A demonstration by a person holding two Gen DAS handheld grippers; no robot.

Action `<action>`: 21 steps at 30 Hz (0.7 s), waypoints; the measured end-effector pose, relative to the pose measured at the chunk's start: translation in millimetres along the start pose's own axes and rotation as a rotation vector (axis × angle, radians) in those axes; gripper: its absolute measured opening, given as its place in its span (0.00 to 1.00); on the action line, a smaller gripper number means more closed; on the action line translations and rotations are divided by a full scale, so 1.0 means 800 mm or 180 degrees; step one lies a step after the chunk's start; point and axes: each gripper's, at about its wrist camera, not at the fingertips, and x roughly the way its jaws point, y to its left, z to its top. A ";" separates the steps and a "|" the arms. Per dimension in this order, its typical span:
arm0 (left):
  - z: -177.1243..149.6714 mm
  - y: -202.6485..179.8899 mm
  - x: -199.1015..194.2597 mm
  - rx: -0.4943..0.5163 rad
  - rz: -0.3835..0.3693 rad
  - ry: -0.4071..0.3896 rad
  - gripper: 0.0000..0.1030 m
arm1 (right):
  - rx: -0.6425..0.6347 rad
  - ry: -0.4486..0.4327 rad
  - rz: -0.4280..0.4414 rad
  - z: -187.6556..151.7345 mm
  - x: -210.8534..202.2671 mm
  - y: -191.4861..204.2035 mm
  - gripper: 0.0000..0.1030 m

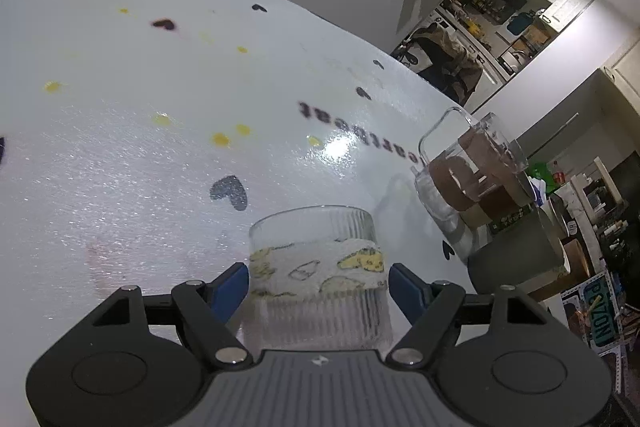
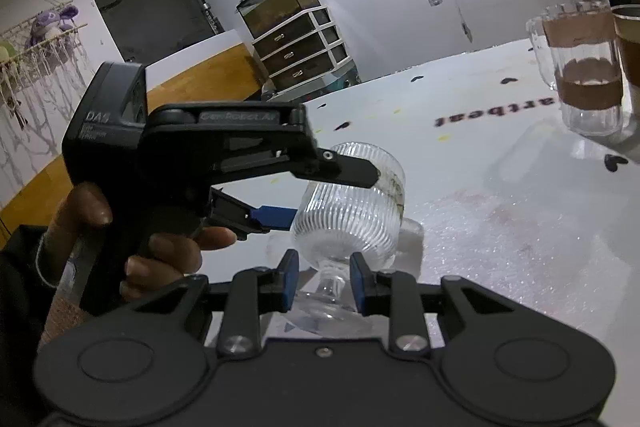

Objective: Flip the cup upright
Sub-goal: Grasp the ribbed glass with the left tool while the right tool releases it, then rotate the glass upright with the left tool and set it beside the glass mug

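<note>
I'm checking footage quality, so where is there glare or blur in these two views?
Left wrist view: bright lamp glare on the glossy white table, and its black lettering is smeared. Right wrist view: the ribbed clear glass cup is sharp; straight edges bow with fisheye distortion.

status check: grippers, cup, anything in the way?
Left gripper shut on ribbed glass cup, cup tipped on its side off the table. Right gripper open around the stem, no contact. Taped mugs stand apart, not blocking.

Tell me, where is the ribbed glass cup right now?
The ribbed glass cup sits between the left tongs, above the white table, with its stem between the right tongs.
</note>
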 end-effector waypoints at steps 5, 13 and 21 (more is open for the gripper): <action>0.006 0.004 0.013 -0.0082 0.0010 0.0026 0.73 | -0.0083 -0.0014 -0.0005 -0.002 -0.002 0.006 0.28; -0.003 -0.015 0.000 0.0290 -0.0034 -0.0135 0.72 | -0.0141 -0.0009 0.0032 -0.005 -0.004 0.012 0.28; -0.028 -0.063 -0.028 0.0942 0.0073 -0.0420 0.72 | -0.0138 -0.0220 -0.0210 -0.005 -0.037 -0.006 0.29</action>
